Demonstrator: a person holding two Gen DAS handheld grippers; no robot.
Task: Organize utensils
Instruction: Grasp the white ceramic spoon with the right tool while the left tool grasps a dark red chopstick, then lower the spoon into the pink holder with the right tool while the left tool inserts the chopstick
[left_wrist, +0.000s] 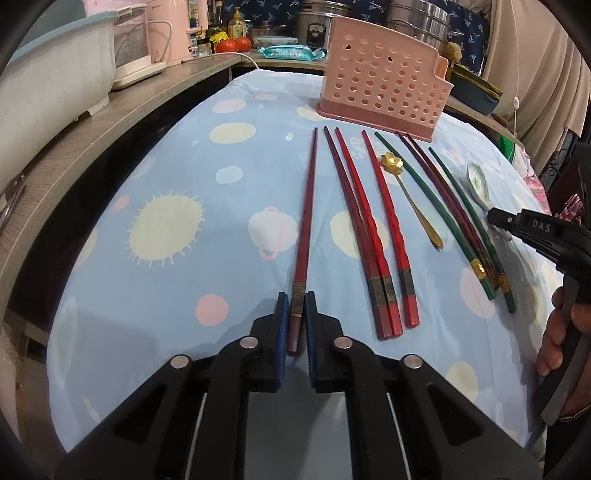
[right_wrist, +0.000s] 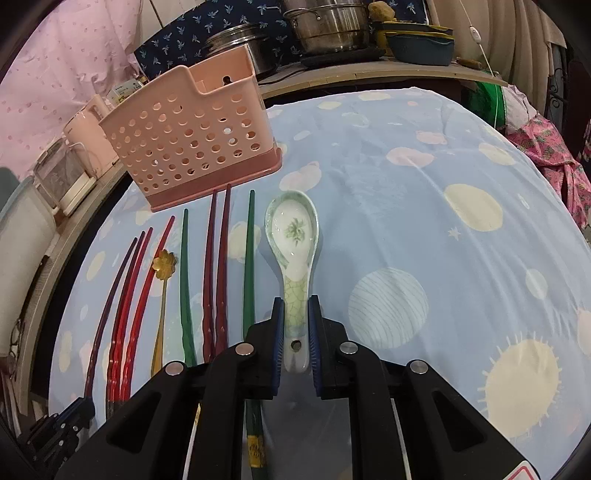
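In the left wrist view my left gripper (left_wrist: 296, 298) is shut on the near end of a dark red chopstick (left_wrist: 307, 214), which lies on the blue dotted cloth and points toward the pink perforated utensil holder (left_wrist: 384, 86). To its right lie several red, maroon and green chopsticks (left_wrist: 369, 236) and a gold flower-headed spoon (left_wrist: 392, 162). In the right wrist view my right gripper (right_wrist: 295, 301) is shut on the handle of a white-and-green ceramic spoon (right_wrist: 294, 229). The spoon's bowl points away from me, to the right of the holder (right_wrist: 192, 136).
The cloth-covered table (left_wrist: 177, 258) is bordered by a wooden counter (left_wrist: 92, 122) with appliances on the left. Pots (right_wrist: 328, 26) and dishes stand behind the holder. A hand (left_wrist: 557, 332) grips the right tool. The left gripper (right_wrist: 62, 421) shows at the lower left.
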